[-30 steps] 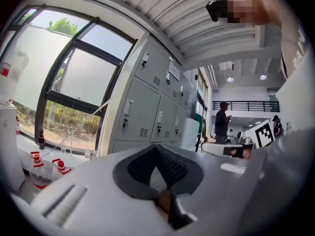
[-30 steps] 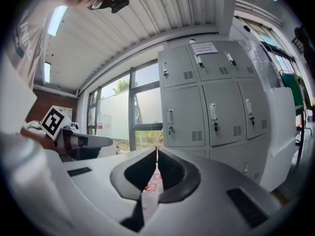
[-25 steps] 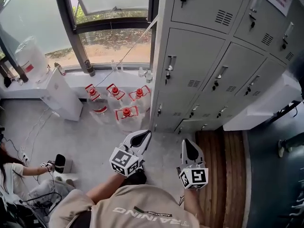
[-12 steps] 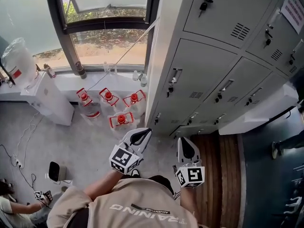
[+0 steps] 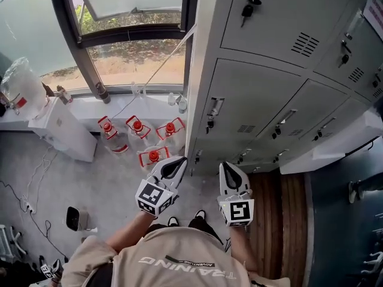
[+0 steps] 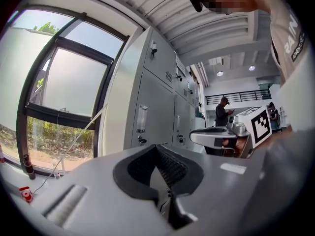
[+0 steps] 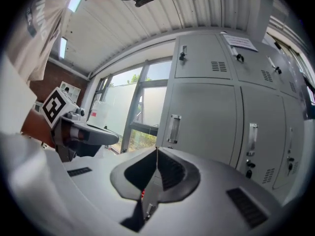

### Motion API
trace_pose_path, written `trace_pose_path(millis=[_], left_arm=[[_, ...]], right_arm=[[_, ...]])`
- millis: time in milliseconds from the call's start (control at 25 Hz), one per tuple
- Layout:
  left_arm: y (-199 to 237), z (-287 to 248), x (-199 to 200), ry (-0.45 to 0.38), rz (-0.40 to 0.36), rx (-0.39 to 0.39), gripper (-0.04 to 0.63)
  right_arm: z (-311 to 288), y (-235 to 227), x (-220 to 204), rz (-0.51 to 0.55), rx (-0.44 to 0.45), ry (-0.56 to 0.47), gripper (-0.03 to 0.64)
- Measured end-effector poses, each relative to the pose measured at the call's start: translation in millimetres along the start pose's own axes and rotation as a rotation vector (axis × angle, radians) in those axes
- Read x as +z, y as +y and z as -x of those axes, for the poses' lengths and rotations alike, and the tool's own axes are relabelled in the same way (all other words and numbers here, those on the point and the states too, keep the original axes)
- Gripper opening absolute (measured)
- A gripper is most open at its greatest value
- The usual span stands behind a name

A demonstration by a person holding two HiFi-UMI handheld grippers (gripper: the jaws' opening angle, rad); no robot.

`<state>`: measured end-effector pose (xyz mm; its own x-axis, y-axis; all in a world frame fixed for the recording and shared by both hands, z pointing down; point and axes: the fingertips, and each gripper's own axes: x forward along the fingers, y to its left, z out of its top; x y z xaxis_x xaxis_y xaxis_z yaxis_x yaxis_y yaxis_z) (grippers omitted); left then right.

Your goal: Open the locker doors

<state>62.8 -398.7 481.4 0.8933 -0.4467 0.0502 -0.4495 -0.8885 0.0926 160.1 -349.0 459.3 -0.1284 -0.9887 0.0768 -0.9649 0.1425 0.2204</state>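
Looking down from the head view, the grey lockers (image 5: 269,94) fill the upper right of the frame, and every one of the locker doors (image 5: 254,100) sits flush and closed. A key (image 5: 247,9) hangs in the lock of the top door, high in the frame. Below it, a vertical handle (image 5: 215,106) stands at the left edge of the next door down.

The left gripper (image 5: 173,166) is at lower centre, held out over the grey floor (image 5: 108,184) and angled up and right toward the cabinet's corner. Its jaws are pressed together with nothing between them, and the left gripper view shows the ribbed pads meeting in a point. The right gripper (image 5: 230,173) is just beside it to the right, clear of the lockers and aimed at the bottom row of doors. Its jaws are closed tight too and empty, and its own view shows a single thin seam between the pads, with two handled doors beyond.

Neither gripper touches a door.

To the left of the lockers a window (image 5: 131,52) takes up the upper left. Four water bottles (image 5: 139,129) with red caps are clustered on the floor beneath it. A wooden strip (image 5: 287,220) runs along the floor at lower right. Far off in the left gripper view, a person (image 6: 224,113) stands well apart.
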Motion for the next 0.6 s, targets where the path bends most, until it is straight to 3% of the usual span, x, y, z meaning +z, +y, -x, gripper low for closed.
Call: trace_pose_path(millis=[160,440,600], left_arm=[[1,-22,6,0.014,-0.017,0.041,0.008],[3,-47,10,0.028,-0.019,0.124,0.008],[10,-49,12,0.031,-0.033,0.149,0.008]], right_arm=[[-24,-19,10,-0.006,0.065,-0.046,0.011],[-66,-44,25,-0.131,0.188,-0.127,0.011],[-93,-50,34,-0.119,0.217,-0.142,0.011]])
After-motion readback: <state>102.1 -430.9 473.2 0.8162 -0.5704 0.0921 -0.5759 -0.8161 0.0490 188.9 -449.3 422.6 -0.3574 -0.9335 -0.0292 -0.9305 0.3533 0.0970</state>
